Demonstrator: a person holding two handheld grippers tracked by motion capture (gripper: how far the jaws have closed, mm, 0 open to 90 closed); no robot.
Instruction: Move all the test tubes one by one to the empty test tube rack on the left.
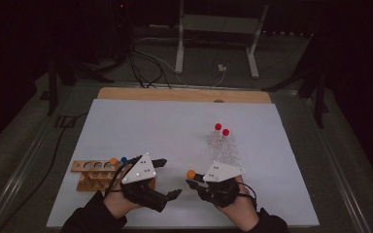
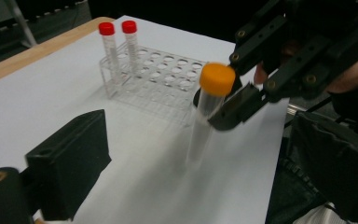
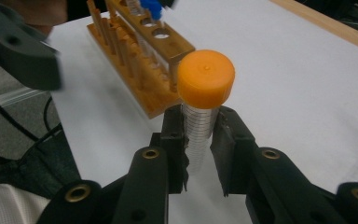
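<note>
Spanning the middle lies the white surface (image 1: 175,126); at its left stands a wooden rack (image 1: 90,174), at its right a clear rack (image 1: 226,150) holding two red-capped tubes (image 1: 218,127); the left tongs (image 1: 167,177) gape with nothing between them; the right tongs (image 3: 198,140) clench an orange-capped tube (image 3: 204,93) upright above the surface, between the racks.

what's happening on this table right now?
A person works with a handheld gripper in each hand. The right gripper is shut on an orange-capped tube, held upright above the white mat. The left gripper is open and holds nothing, close to the wooden rack, which has tubes with an orange and a blue cap. Farther back, a clear plastic rack holds two red-capped tubes.
</note>
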